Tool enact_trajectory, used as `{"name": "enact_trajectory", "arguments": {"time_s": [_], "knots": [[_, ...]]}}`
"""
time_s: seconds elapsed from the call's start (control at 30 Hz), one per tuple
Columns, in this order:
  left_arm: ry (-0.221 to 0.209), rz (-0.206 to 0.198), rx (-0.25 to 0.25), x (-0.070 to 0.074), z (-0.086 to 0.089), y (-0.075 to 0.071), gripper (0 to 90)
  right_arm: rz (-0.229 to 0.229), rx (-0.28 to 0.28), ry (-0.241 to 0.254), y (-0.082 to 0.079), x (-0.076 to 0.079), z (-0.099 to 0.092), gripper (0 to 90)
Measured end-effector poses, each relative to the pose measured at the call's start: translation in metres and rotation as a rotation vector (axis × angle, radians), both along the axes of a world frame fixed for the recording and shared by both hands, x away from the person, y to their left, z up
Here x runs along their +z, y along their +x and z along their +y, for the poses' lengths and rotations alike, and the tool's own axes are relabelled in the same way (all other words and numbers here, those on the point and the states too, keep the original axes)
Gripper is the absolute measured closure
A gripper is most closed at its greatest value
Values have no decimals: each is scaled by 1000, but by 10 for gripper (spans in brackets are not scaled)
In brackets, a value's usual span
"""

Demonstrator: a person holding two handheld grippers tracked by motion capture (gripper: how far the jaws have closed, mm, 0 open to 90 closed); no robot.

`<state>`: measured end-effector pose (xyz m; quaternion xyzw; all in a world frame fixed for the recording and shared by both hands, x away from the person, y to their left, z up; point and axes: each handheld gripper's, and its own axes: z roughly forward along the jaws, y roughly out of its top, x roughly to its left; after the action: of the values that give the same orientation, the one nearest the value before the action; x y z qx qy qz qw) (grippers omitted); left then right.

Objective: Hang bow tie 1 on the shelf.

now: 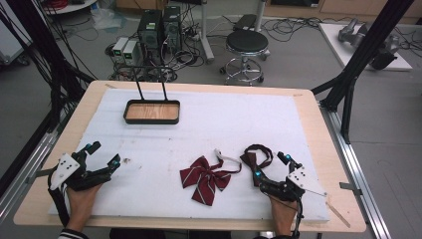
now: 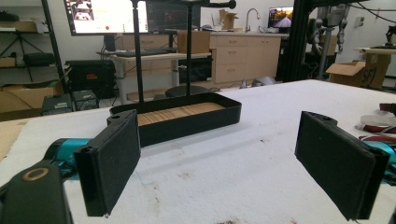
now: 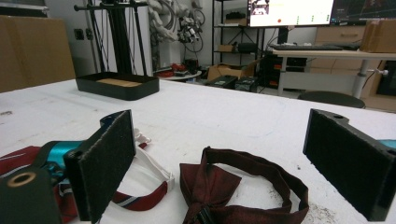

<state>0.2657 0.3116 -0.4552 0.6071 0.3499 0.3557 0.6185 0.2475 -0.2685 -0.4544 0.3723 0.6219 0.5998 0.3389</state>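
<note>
A dark red striped bow tie [image 1: 206, 178] with a white strap lies flat on the white foam mat, front centre. Beside it on the right is a dark maroon bow tie [image 1: 255, 157] with a looped band, also seen close up as the maroon bow tie [image 3: 224, 186]. My right gripper [image 1: 271, 166] rests open at the front right, its jaws on either side of the maroon tie's band without touching it. My left gripper [image 1: 103, 154] rests open at the front left with nothing between its jaws. A black tray [image 1: 152, 112] with a wooden floor and tall handle stands at the back left.
The white foam mat [image 1: 214, 124] covers most of the wooden table. In the left gripper view the black tray [image 2: 187, 116] stands straight ahead. A stool [image 1: 246, 47], computers and cables sit on the floor beyond the table's far edge.
</note>
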Motion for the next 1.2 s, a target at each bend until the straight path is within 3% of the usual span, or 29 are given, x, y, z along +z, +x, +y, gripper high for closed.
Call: {"name": "enact_trajectory", "arguments": {"time_s": [0.6,0.73,0.83,1.03,1.2], "knots": [[1,2,2,0,0,0,148,1,12,-3,0,0,0,83],[0,1,2,0,0,0,148,15,24,-14,2,1,1,84],[1,0,2,0,0,0,148,11,18,-53,1,3,3,84],[-2,4,3,0,0,0,148,22,60,-50,2,14,7,84],[3,3,4,0,0,0,148,40,126,-79,3,29,10,84]]}}
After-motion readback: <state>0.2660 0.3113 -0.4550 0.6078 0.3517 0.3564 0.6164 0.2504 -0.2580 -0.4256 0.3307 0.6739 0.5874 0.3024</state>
